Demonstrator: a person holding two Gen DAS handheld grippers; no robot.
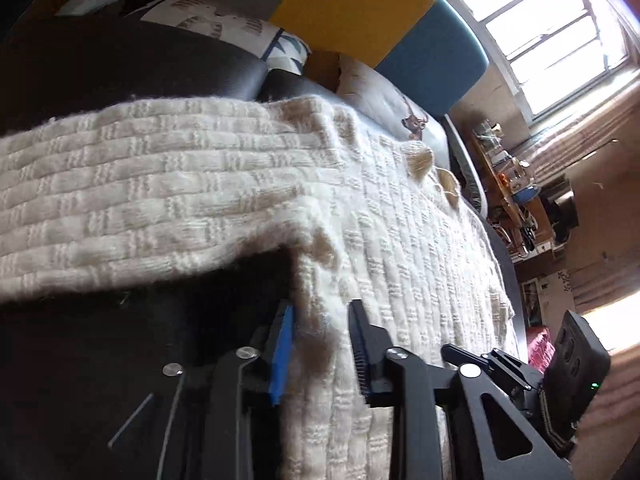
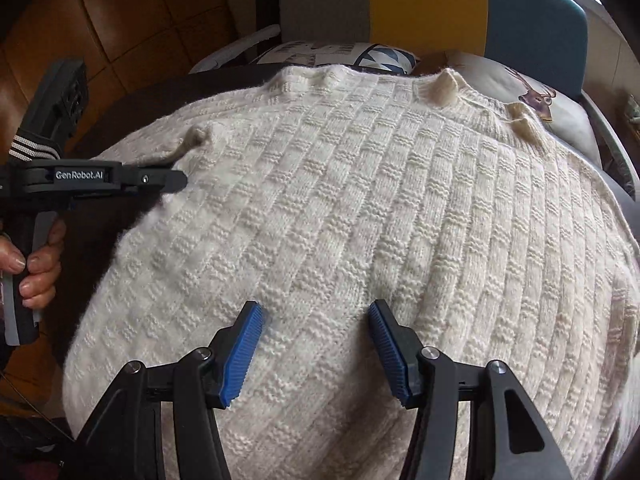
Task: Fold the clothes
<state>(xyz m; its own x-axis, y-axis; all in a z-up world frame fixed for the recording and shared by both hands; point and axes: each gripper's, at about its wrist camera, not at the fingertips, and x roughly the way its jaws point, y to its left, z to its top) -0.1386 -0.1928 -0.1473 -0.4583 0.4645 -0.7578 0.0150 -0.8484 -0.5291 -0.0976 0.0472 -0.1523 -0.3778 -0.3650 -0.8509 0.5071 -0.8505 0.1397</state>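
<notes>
A cream knitted sweater [image 2: 360,200] lies spread on a dark couch seat, collar [image 2: 444,88] at the far side. In the left wrist view my left gripper [image 1: 322,320] is shut on a raised fold of the sweater [image 1: 316,344] at its left edge. The right wrist view shows this left gripper [image 2: 178,180] from the side, biting the sweater's left edge, with a hand [image 2: 36,268] on its handle. My right gripper [image 2: 316,320] hovers open over the sweater's near middle, nothing between its blue pads [image 2: 244,344]. Its black body [image 1: 576,360] shows at the left wrist view's lower right.
Patterned cushions [image 2: 384,58] and a deer-print pillow [image 2: 532,96] sit beyond the collar. Grey, yellow and blue panels [image 2: 424,0] stand behind. Wooden cabinet doors [image 2: 120,20] are on the left. A window [image 1: 552,28] and a cluttered desk [image 1: 508,176] lie far right.
</notes>
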